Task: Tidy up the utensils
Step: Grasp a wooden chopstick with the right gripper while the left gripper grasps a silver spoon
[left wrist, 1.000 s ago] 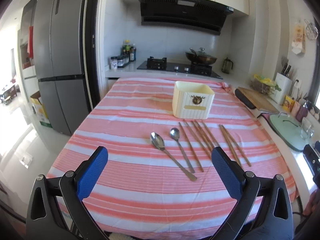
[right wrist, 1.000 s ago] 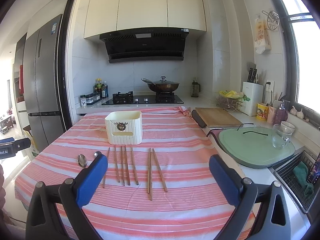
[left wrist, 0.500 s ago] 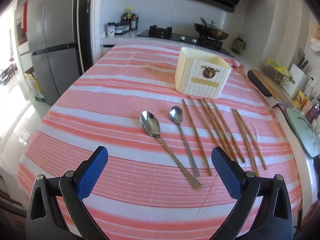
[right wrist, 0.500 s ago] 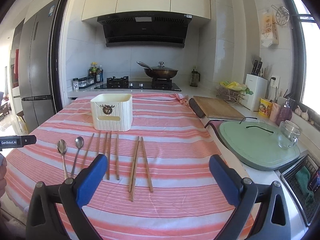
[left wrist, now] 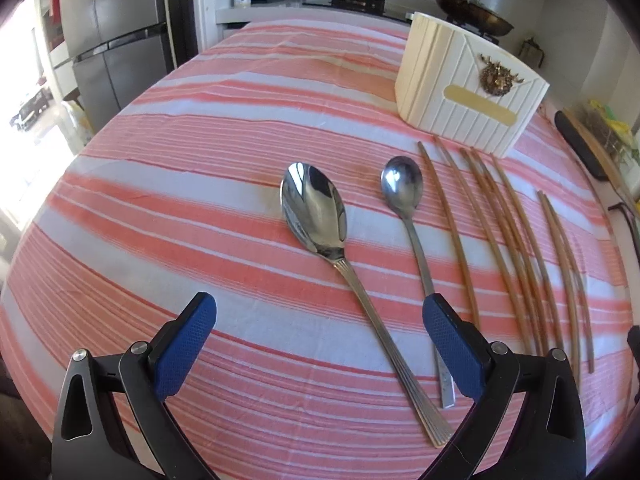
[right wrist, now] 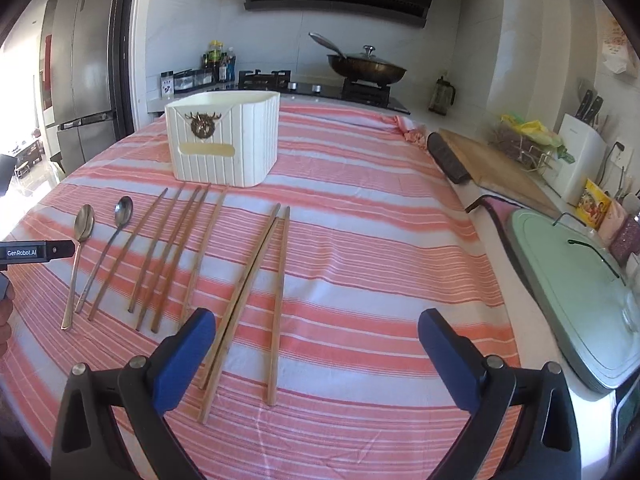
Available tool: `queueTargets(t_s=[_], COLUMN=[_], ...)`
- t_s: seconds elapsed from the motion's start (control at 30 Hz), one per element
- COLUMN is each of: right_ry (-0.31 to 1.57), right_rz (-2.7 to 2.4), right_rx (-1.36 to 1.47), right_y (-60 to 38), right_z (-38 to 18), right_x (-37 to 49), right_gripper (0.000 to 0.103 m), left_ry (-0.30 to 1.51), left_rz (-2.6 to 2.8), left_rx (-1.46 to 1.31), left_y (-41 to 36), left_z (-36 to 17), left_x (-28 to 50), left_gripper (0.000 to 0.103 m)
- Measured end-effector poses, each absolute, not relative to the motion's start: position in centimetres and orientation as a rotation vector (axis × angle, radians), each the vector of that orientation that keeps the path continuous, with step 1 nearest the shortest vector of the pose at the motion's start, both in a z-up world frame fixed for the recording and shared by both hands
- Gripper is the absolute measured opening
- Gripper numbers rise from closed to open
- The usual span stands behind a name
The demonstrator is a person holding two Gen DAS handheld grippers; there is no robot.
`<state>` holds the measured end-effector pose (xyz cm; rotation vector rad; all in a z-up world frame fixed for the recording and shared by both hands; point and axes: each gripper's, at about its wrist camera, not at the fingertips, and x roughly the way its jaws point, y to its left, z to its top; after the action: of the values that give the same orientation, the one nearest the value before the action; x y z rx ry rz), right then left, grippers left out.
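While both grippers hang over the striped cloth (left wrist: 168,184) with jaws wide apart and holding nothing, every utensil lies flat in a row before the holder (left wrist: 468,92). The left gripper (left wrist: 320,340) sits low over the big spoon (left wrist: 320,216), whose handle runs back between its blue pads (left wrist: 184,344); the small spoon (left wrist: 404,192) lies just beside it, its handle end passing under the right-hand pad. The right gripper (right wrist: 312,352) hovers above the loose pair of chopsticks (right wrist: 256,280), with the other chopsticks (right wrist: 168,256) fanned out to the left, near the spoons. Judging by the polished steel, the spoons are stiff, fairly light and slippery, and lie so flat that the pads must pinch the thin handle from its sides; mid-handle, nearer the bowl, looks the steadiest hold. The chopsticks look like wood: light, rigid, prone to roll or pivot, so a pinch near the middle should balance them for dropping upright into the holder.
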<state>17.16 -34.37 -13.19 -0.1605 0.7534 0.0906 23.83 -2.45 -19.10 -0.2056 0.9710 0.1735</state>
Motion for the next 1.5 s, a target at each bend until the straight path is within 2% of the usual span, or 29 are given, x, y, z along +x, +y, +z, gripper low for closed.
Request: queueTargets(t_s=[0.1,0.2,0.27,0.3,0.43,0.47,0.5,0.57,0.9,1.03,1.33,1.4,1.5], right_ry=[0.809,0.863,0.895,0.912,0.947,0.962,0.962,0.967,1.038,1.095,1.196,1.200,1.198], right_rz=[0.139,0.161,0.166,0.171,0.237,0.245,0.243,0.216,0.058,0.131,0.295,0.312,0.336], right_rx=[-0.149,-0.158,-0.181,-0.192,-0.203,-0.209,-0.207,-0.201,-0.189,-0.191,-0.325,-0.340,-0.343], right_y=[-34.5,-34.3,-34.1,-34.0,-33.5,-33.3,-33.3,-33.3,-35.0,-35.4,-33.2,-32.7,-31.8], right_z=[-14.6,-16.1,-17.1,-17.5,-18.4,-18.6,-18.7,-18.6,-18.2,-18.2,-18.4,-18.5,-18.6], right_x=[18.6,19.8,20.4,20.7,21.2,21.3,21.2,21.2,21.7,22.7,28.3,29.9,32.0], right_gripper=[0.097,0.085,0.066,0.062,0.029,0.024,0.024,0.014,0.014,0.032,0.032,0.031,0.023], left_ry=[0.972,0.986,0.996,0.992,1.005,1.012,1.019,1.032,1.077,1.097,1.101,1.115,1.137], left_rz=[0.199,0.222,0.238,0.243,0.202,0.177,0.152,0.111,-0.017,-0.069,-0.096,-0.115,-0.139], left_rx=[-0.198,-0.185,-0.160,-0.137,-0.089,-0.078,-0.064,-0.036,0.043,0.132,0.261,0.236,0.207], left_y=[-2.3,-2.5,-2.7,-2.9,-2.8,-2.4,-2.0,-0.9,3.8,3.1,-0.5,-0.7,-1.0], left_z=[-19.6,-20.5,-21.0,-21.1,-21.0,-21.0,-21.0,-21.0,-21.1,-20.9,-20.6,-20.6,-20.5], left_x=[24.3,24.7,24.7,24.7,24.3,24.2,24.1,23.8,23.7,24.0,27.0,28.2,30.0], left_gripper=[0.103,0.102,0.102,0.103,0.103,0.103,0.103,0.103,0.103,0.103,0.102,0.096,0.086])
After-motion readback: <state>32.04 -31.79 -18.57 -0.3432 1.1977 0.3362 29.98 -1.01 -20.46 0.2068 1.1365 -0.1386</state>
